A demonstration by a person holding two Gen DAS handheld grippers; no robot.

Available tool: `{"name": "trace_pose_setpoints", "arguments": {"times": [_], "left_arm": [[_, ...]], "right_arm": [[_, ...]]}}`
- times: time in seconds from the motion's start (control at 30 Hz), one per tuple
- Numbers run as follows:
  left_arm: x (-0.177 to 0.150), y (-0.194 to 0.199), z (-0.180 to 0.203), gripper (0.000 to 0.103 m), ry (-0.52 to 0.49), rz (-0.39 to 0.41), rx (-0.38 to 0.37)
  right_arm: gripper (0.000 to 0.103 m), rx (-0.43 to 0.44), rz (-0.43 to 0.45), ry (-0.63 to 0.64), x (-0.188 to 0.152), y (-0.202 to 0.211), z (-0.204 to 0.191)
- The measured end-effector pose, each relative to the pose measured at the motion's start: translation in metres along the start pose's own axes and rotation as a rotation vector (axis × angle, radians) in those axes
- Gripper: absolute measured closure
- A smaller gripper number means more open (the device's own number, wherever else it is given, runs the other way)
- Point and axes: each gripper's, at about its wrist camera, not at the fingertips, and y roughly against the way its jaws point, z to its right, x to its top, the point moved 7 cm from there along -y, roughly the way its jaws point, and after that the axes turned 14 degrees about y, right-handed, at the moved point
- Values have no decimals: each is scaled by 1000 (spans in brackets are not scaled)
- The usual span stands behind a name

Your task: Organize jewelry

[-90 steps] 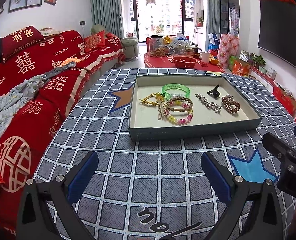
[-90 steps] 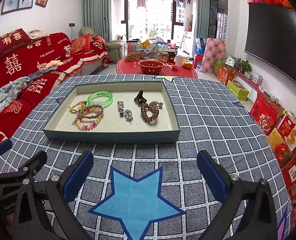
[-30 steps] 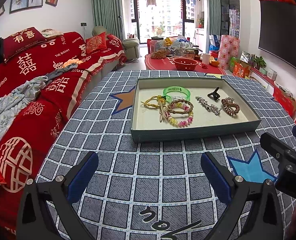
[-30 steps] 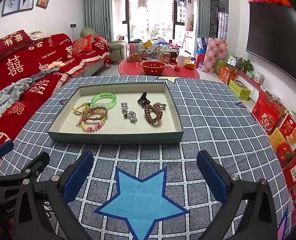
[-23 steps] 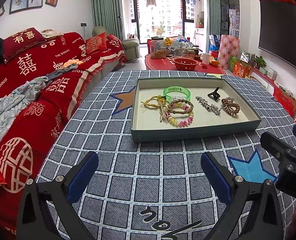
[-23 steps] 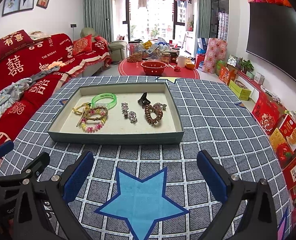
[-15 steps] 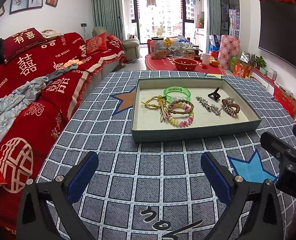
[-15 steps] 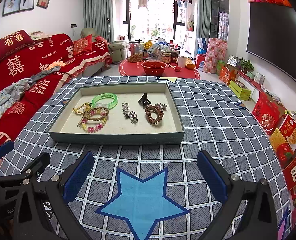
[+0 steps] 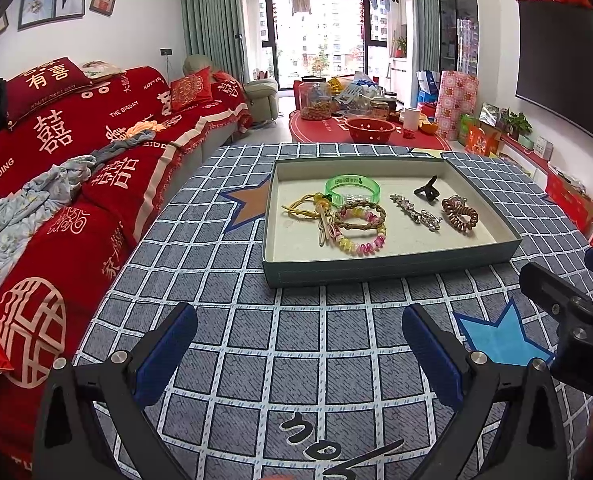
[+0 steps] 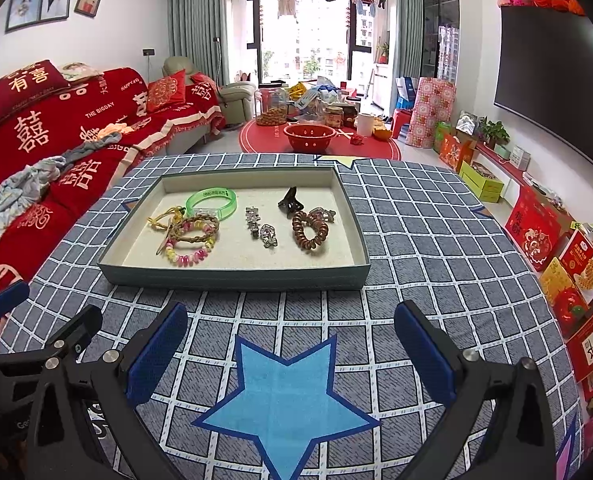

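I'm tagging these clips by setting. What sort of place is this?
Most likely a home living room: a sofa under red covers, a wall-mounted TV, and balcony doors with laundry hanging.

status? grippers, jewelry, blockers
Left gripper and right gripper open, empty, short of the tray. Jewelry untouched inside: green bangle, beaded bracelets, brown coil tie. Nothing in the way.

Bare cloth point(image 10: 296, 304) before tray wall point(image 10: 232, 278)
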Motion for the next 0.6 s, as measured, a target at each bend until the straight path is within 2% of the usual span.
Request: {"name": "trace_pose_setpoints", "arguments": {"times": [0.6], "left_arm": [[-3, -4, 0, 0, 2, -14, -15]], "right_arm": [[0, 0, -1, 0, 0, 0, -1]]}}
